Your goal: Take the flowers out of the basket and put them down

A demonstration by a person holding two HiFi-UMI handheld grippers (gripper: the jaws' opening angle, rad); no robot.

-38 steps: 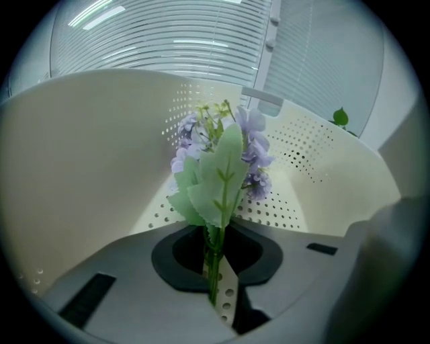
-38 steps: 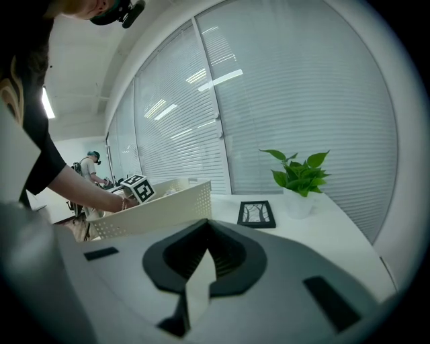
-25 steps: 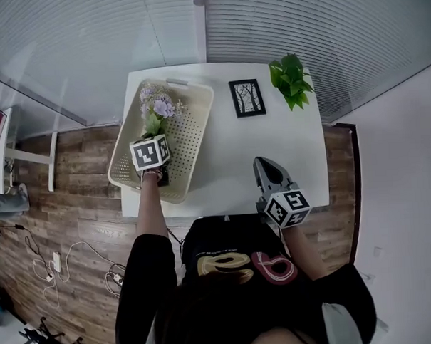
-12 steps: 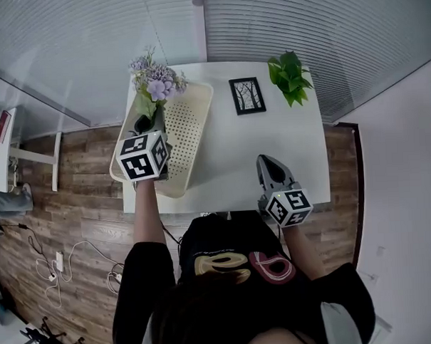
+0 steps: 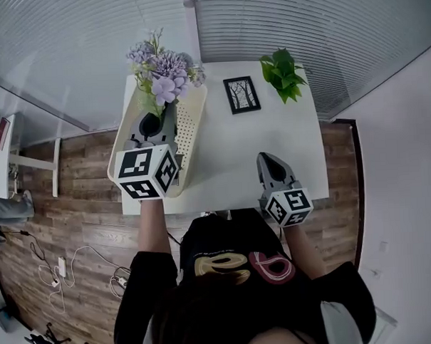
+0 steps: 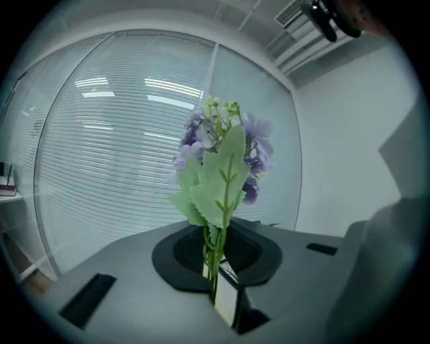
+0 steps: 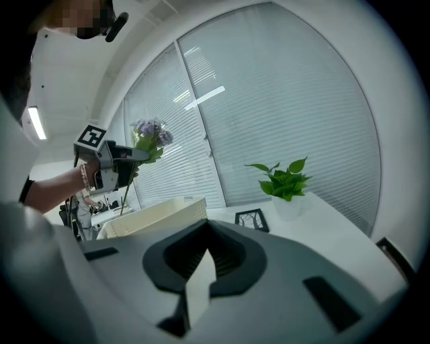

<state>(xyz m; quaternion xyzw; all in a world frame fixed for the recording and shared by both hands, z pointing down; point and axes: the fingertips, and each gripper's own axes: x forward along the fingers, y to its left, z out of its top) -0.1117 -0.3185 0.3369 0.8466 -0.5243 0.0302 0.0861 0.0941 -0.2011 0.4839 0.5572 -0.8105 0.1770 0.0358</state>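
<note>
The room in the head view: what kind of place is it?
Probably an office: window blinds, a white table with a picture and a plant, cables on the wood floor.

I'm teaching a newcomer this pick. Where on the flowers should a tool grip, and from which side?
Grip the thin bare stems below the leaves, as the left tool does now, shut on them. Come in level from the side with the flowers upright: the blooms are wide and probably crush easily.

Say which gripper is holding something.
The left gripper: its fingers are shut on the stems of the flowers. The right gripper is shut, with nothing between its fingers.
</note>
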